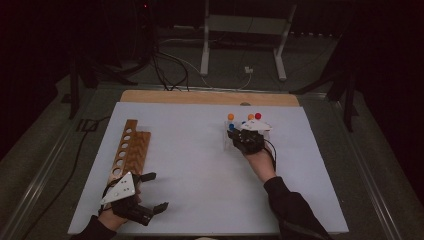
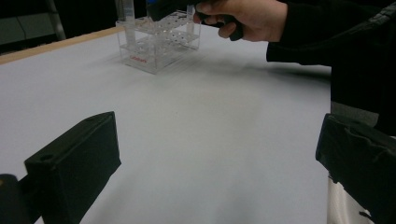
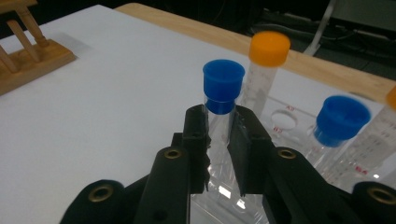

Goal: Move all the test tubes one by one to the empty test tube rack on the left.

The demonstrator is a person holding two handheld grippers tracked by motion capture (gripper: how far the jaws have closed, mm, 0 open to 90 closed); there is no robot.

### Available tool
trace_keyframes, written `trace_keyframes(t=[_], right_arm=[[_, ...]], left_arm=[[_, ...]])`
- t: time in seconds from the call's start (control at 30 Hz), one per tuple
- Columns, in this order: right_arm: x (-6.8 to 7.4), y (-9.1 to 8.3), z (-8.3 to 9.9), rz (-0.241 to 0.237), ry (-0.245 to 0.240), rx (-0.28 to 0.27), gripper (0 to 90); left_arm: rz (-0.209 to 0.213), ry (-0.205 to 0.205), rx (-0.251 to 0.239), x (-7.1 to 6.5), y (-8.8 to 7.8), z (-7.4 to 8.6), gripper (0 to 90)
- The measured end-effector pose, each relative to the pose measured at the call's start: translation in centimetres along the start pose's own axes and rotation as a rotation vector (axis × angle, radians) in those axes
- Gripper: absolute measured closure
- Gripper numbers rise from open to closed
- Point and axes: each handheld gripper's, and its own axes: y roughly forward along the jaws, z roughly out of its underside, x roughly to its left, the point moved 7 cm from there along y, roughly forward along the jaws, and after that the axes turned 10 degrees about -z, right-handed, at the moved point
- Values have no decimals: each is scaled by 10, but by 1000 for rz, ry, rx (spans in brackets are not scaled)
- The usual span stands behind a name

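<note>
Blue-capped tube (image 3: 222, 93) upright in clear rack (image 2: 159, 46), right gripper (image 3: 219, 140) jaws clamped on it just under the cap, orange-capped tube (image 3: 266, 65) just behind, left gripper (image 1: 145, 192) jaws apart, well left of rack beside wooden rack (image 1: 131, 147)

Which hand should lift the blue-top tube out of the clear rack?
The right. The right gripper is already shut on the blue-capped tube in the clear rack. The left gripper sits open, far off beside the wooden rack.
</note>
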Motion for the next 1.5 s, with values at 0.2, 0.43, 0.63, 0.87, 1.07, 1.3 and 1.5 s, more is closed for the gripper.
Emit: trace_keyframes(t=[0.2,0.43,0.63,0.87,1.07,1.3,1.5], right_arm=[[2,-10,-12,5,-15,-35,774],[5,-24,-26,11,-35,-76,774],[10,-36,-36,1,-57,-97,774],[26,-46,-39,-35,-81,-98,774],[40,-50,-32,-80,-94,-82,774],[57,-49,-11,-132,-112,-27,773],[71,-49,4,-179,-120,9,774]], left_arm=[[0,0,0,0,0,0,5],[0,0,1,0,1,0,5],[8,-9,-6,-1,0,-2,5],[14,-14,-16,-5,1,-8,5],[29,-22,-10,-9,6,-16,5],[5,-68,-1,-10,12,-31,5],[2,-58,10,-18,18,-46,5]])
